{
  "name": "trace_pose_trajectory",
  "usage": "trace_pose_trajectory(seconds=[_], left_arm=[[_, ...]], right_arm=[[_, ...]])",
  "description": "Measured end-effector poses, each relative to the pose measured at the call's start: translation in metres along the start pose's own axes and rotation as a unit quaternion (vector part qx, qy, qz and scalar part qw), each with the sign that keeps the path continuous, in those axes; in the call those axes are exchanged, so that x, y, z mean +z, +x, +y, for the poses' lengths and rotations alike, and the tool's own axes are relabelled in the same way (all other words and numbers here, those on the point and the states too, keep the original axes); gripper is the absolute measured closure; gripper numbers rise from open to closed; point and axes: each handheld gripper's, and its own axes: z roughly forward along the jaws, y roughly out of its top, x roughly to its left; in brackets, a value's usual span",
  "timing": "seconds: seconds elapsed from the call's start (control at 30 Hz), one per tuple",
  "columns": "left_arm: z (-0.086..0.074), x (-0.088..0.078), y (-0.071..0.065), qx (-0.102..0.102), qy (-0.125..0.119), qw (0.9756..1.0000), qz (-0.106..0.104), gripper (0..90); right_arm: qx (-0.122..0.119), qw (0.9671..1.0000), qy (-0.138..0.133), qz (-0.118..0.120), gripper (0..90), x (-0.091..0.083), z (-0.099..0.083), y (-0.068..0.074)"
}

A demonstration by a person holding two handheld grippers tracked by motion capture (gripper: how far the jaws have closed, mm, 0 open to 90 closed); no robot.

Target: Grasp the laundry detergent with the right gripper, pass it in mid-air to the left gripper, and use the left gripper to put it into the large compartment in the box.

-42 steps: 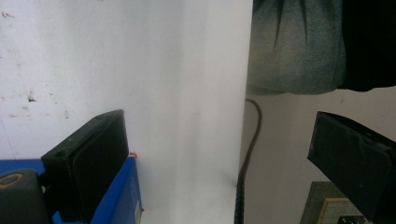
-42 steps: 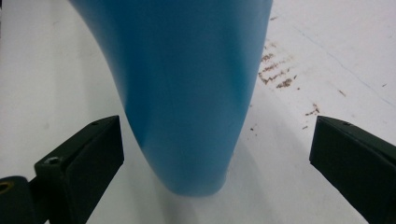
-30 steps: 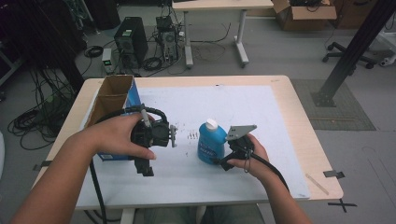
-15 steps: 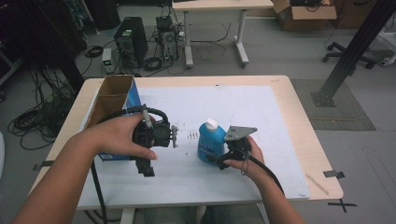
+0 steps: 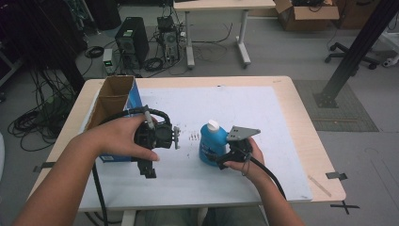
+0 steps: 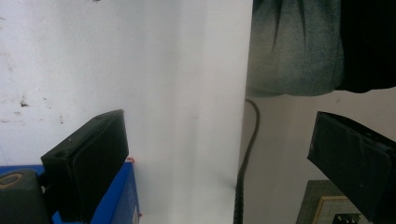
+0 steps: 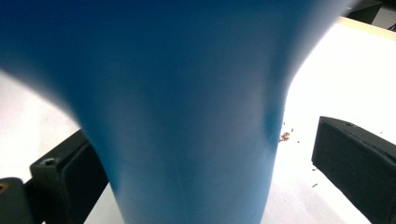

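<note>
A blue bottle (image 5: 211, 145) with a white cap (image 5: 213, 125) stands upright on the white mat (image 5: 244, 106), near the table's front. My right gripper (image 5: 220, 157) reaches it from the right, low at its base. In the right gripper view the bottle (image 7: 187, 93) stands between the jaws, with a clear gap at the right jaw, so my right gripper (image 7: 201, 144) is open. My left gripper (image 5: 148, 170) is held to the bottle's left and points down toward the front edge. In its own view my left gripper (image 6: 217, 126) is wide open with nothing between the jaws.
An open cardboard box with blue sides (image 5: 115, 106) stands at the left of the table, just behind my left hand; its blue corner (image 6: 116, 196) is beside my left jaw. Small dark specks (image 5: 194, 137) lie on the mat between the grippers. The mat's front edge (image 6: 243, 70) is close.
</note>
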Motion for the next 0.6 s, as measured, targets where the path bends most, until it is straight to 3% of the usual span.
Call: trace_pose_trajectory(seconds=[0.6], left_arm=[[0.0007,0.001,0.0002,0.001,0.0,1.0,0.0,5.3]], right_arm=[[0.013,0.9995,-0.024,-0.017,10.9,0.0021,-0.0031,0.0038]])
